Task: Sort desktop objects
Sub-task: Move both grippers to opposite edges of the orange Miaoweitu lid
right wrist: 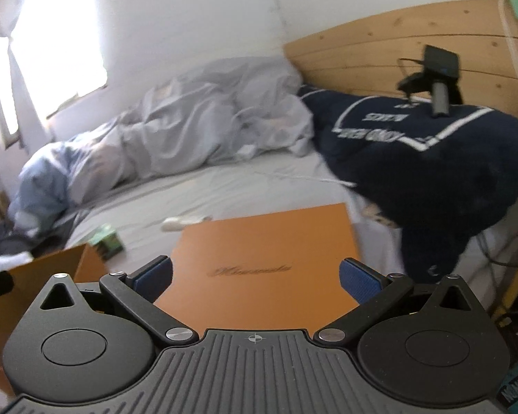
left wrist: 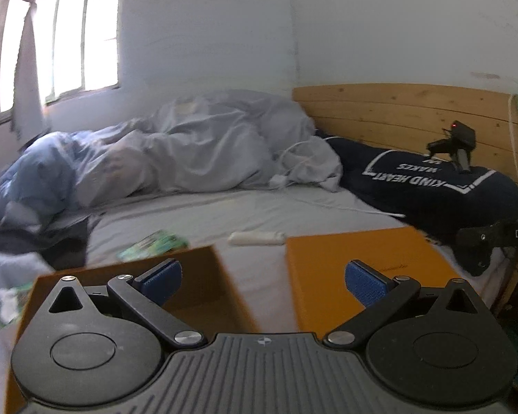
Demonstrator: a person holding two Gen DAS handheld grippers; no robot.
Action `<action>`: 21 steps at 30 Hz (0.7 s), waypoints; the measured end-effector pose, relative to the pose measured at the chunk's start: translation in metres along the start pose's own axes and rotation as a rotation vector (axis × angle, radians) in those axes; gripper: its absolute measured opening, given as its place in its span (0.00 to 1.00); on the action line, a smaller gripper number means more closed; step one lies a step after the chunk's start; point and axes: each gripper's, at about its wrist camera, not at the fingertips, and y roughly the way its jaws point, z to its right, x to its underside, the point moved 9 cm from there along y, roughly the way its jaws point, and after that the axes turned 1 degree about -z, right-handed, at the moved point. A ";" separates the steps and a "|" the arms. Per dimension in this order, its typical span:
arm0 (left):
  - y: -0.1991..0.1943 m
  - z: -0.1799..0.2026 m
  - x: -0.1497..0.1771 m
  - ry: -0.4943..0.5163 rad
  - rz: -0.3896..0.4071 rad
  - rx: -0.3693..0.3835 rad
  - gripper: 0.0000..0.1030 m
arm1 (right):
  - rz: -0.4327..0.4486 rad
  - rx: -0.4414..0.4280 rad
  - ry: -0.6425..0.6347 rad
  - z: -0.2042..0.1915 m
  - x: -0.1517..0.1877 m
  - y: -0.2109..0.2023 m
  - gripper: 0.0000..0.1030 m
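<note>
An open orange box (left wrist: pixel 203 286) lies on the grey bed sheet, and its flat orange lid (left wrist: pixel 362 276) rests to the right of it. My left gripper (left wrist: pixel 263 279) stands open above the gap between box and lid, holding nothing. In the right wrist view the lid (right wrist: pixel 266 258) with script lettering lies straight ahead under my open right gripper (right wrist: pixel 255 276), and the box (right wrist: pixel 45 276) sits at the left. A green packet (left wrist: pixel 155 243) (right wrist: pixel 107 239) and a white tube-like object (left wrist: pixel 257 238) (right wrist: pixel 183 222) lie on the sheet beyond the box and lid.
A crumpled grey duvet (left wrist: pixel 197 145) fills the back of the bed. A navy pillow (left wrist: pixel 431 186) with white lettering lies against the wooden headboard (left wrist: pixel 397 110), with a small black device (left wrist: pixel 452 145) on it. A white cable (left wrist: pixel 345 207) crosses the sheet. Clothes are piled at left (left wrist: pixel 13 269).
</note>
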 end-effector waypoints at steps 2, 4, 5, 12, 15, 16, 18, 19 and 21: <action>0.010 0.011 -0.005 -0.002 -0.001 0.013 1.00 | -0.005 0.006 0.017 0.010 0.001 0.004 1.00; 0.020 0.019 -0.009 -0.018 -0.008 0.027 1.00 | -0.011 0.012 0.034 0.020 0.001 0.009 1.00; 0.025 0.023 -0.011 -0.023 -0.013 0.031 1.00 | -0.014 0.015 0.043 0.025 0.001 0.011 1.00; 0.070 0.039 -0.006 -0.076 -0.098 0.043 1.00 | -0.033 0.036 0.103 0.059 0.004 0.027 1.00; 0.088 0.039 0.001 -0.111 -0.145 0.042 1.00 | -0.041 0.045 0.128 0.074 0.005 0.033 1.00; 0.095 0.038 0.004 -0.126 -0.161 0.043 1.00 | -0.043 0.048 0.137 0.079 0.005 0.036 1.00; 0.107 0.034 0.010 -0.150 -0.186 0.037 1.00 | -0.049 0.054 0.154 0.089 0.006 0.040 1.00; 0.113 0.033 0.014 -0.160 -0.198 0.035 1.00 | -0.052 0.057 0.162 0.094 0.006 0.042 1.00; 0.124 0.031 0.017 -0.167 -0.221 0.029 1.00 | -0.064 0.060 0.167 0.099 0.008 0.049 1.00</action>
